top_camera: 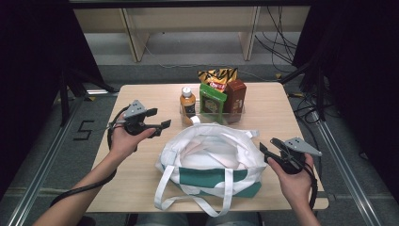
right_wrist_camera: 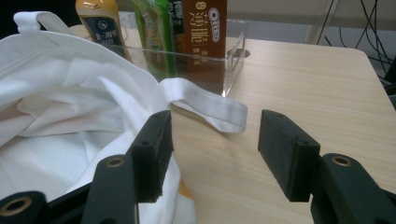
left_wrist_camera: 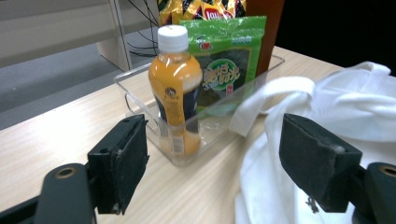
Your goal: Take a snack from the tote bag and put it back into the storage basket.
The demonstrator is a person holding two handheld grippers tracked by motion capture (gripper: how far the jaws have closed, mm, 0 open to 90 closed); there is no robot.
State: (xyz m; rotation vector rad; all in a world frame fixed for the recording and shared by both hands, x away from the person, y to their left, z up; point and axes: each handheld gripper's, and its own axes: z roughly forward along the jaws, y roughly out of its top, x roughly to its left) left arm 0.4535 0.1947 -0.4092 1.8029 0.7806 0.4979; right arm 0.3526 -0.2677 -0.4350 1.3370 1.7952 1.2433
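- Two grippers hover over the table (top_camera: 141,188), one on each side of a white tote bag (top_camera: 211,160).
- The left gripper (top_camera: 162,126) has its jaws spread wide with nothing between them. It points at an orange juice bottle (left_wrist_camera: 176,88), near but not touching.
- That bottle stands upright at the left end of a clear tray (left_wrist_camera: 135,79), beside a green snack packet (left_wrist_camera: 229,51).
- The right gripper (top_camera: 266,149) is just beside the bag's right rim, jaws well apart and empty, near a white strap (right_wrist_camera: 210,105).
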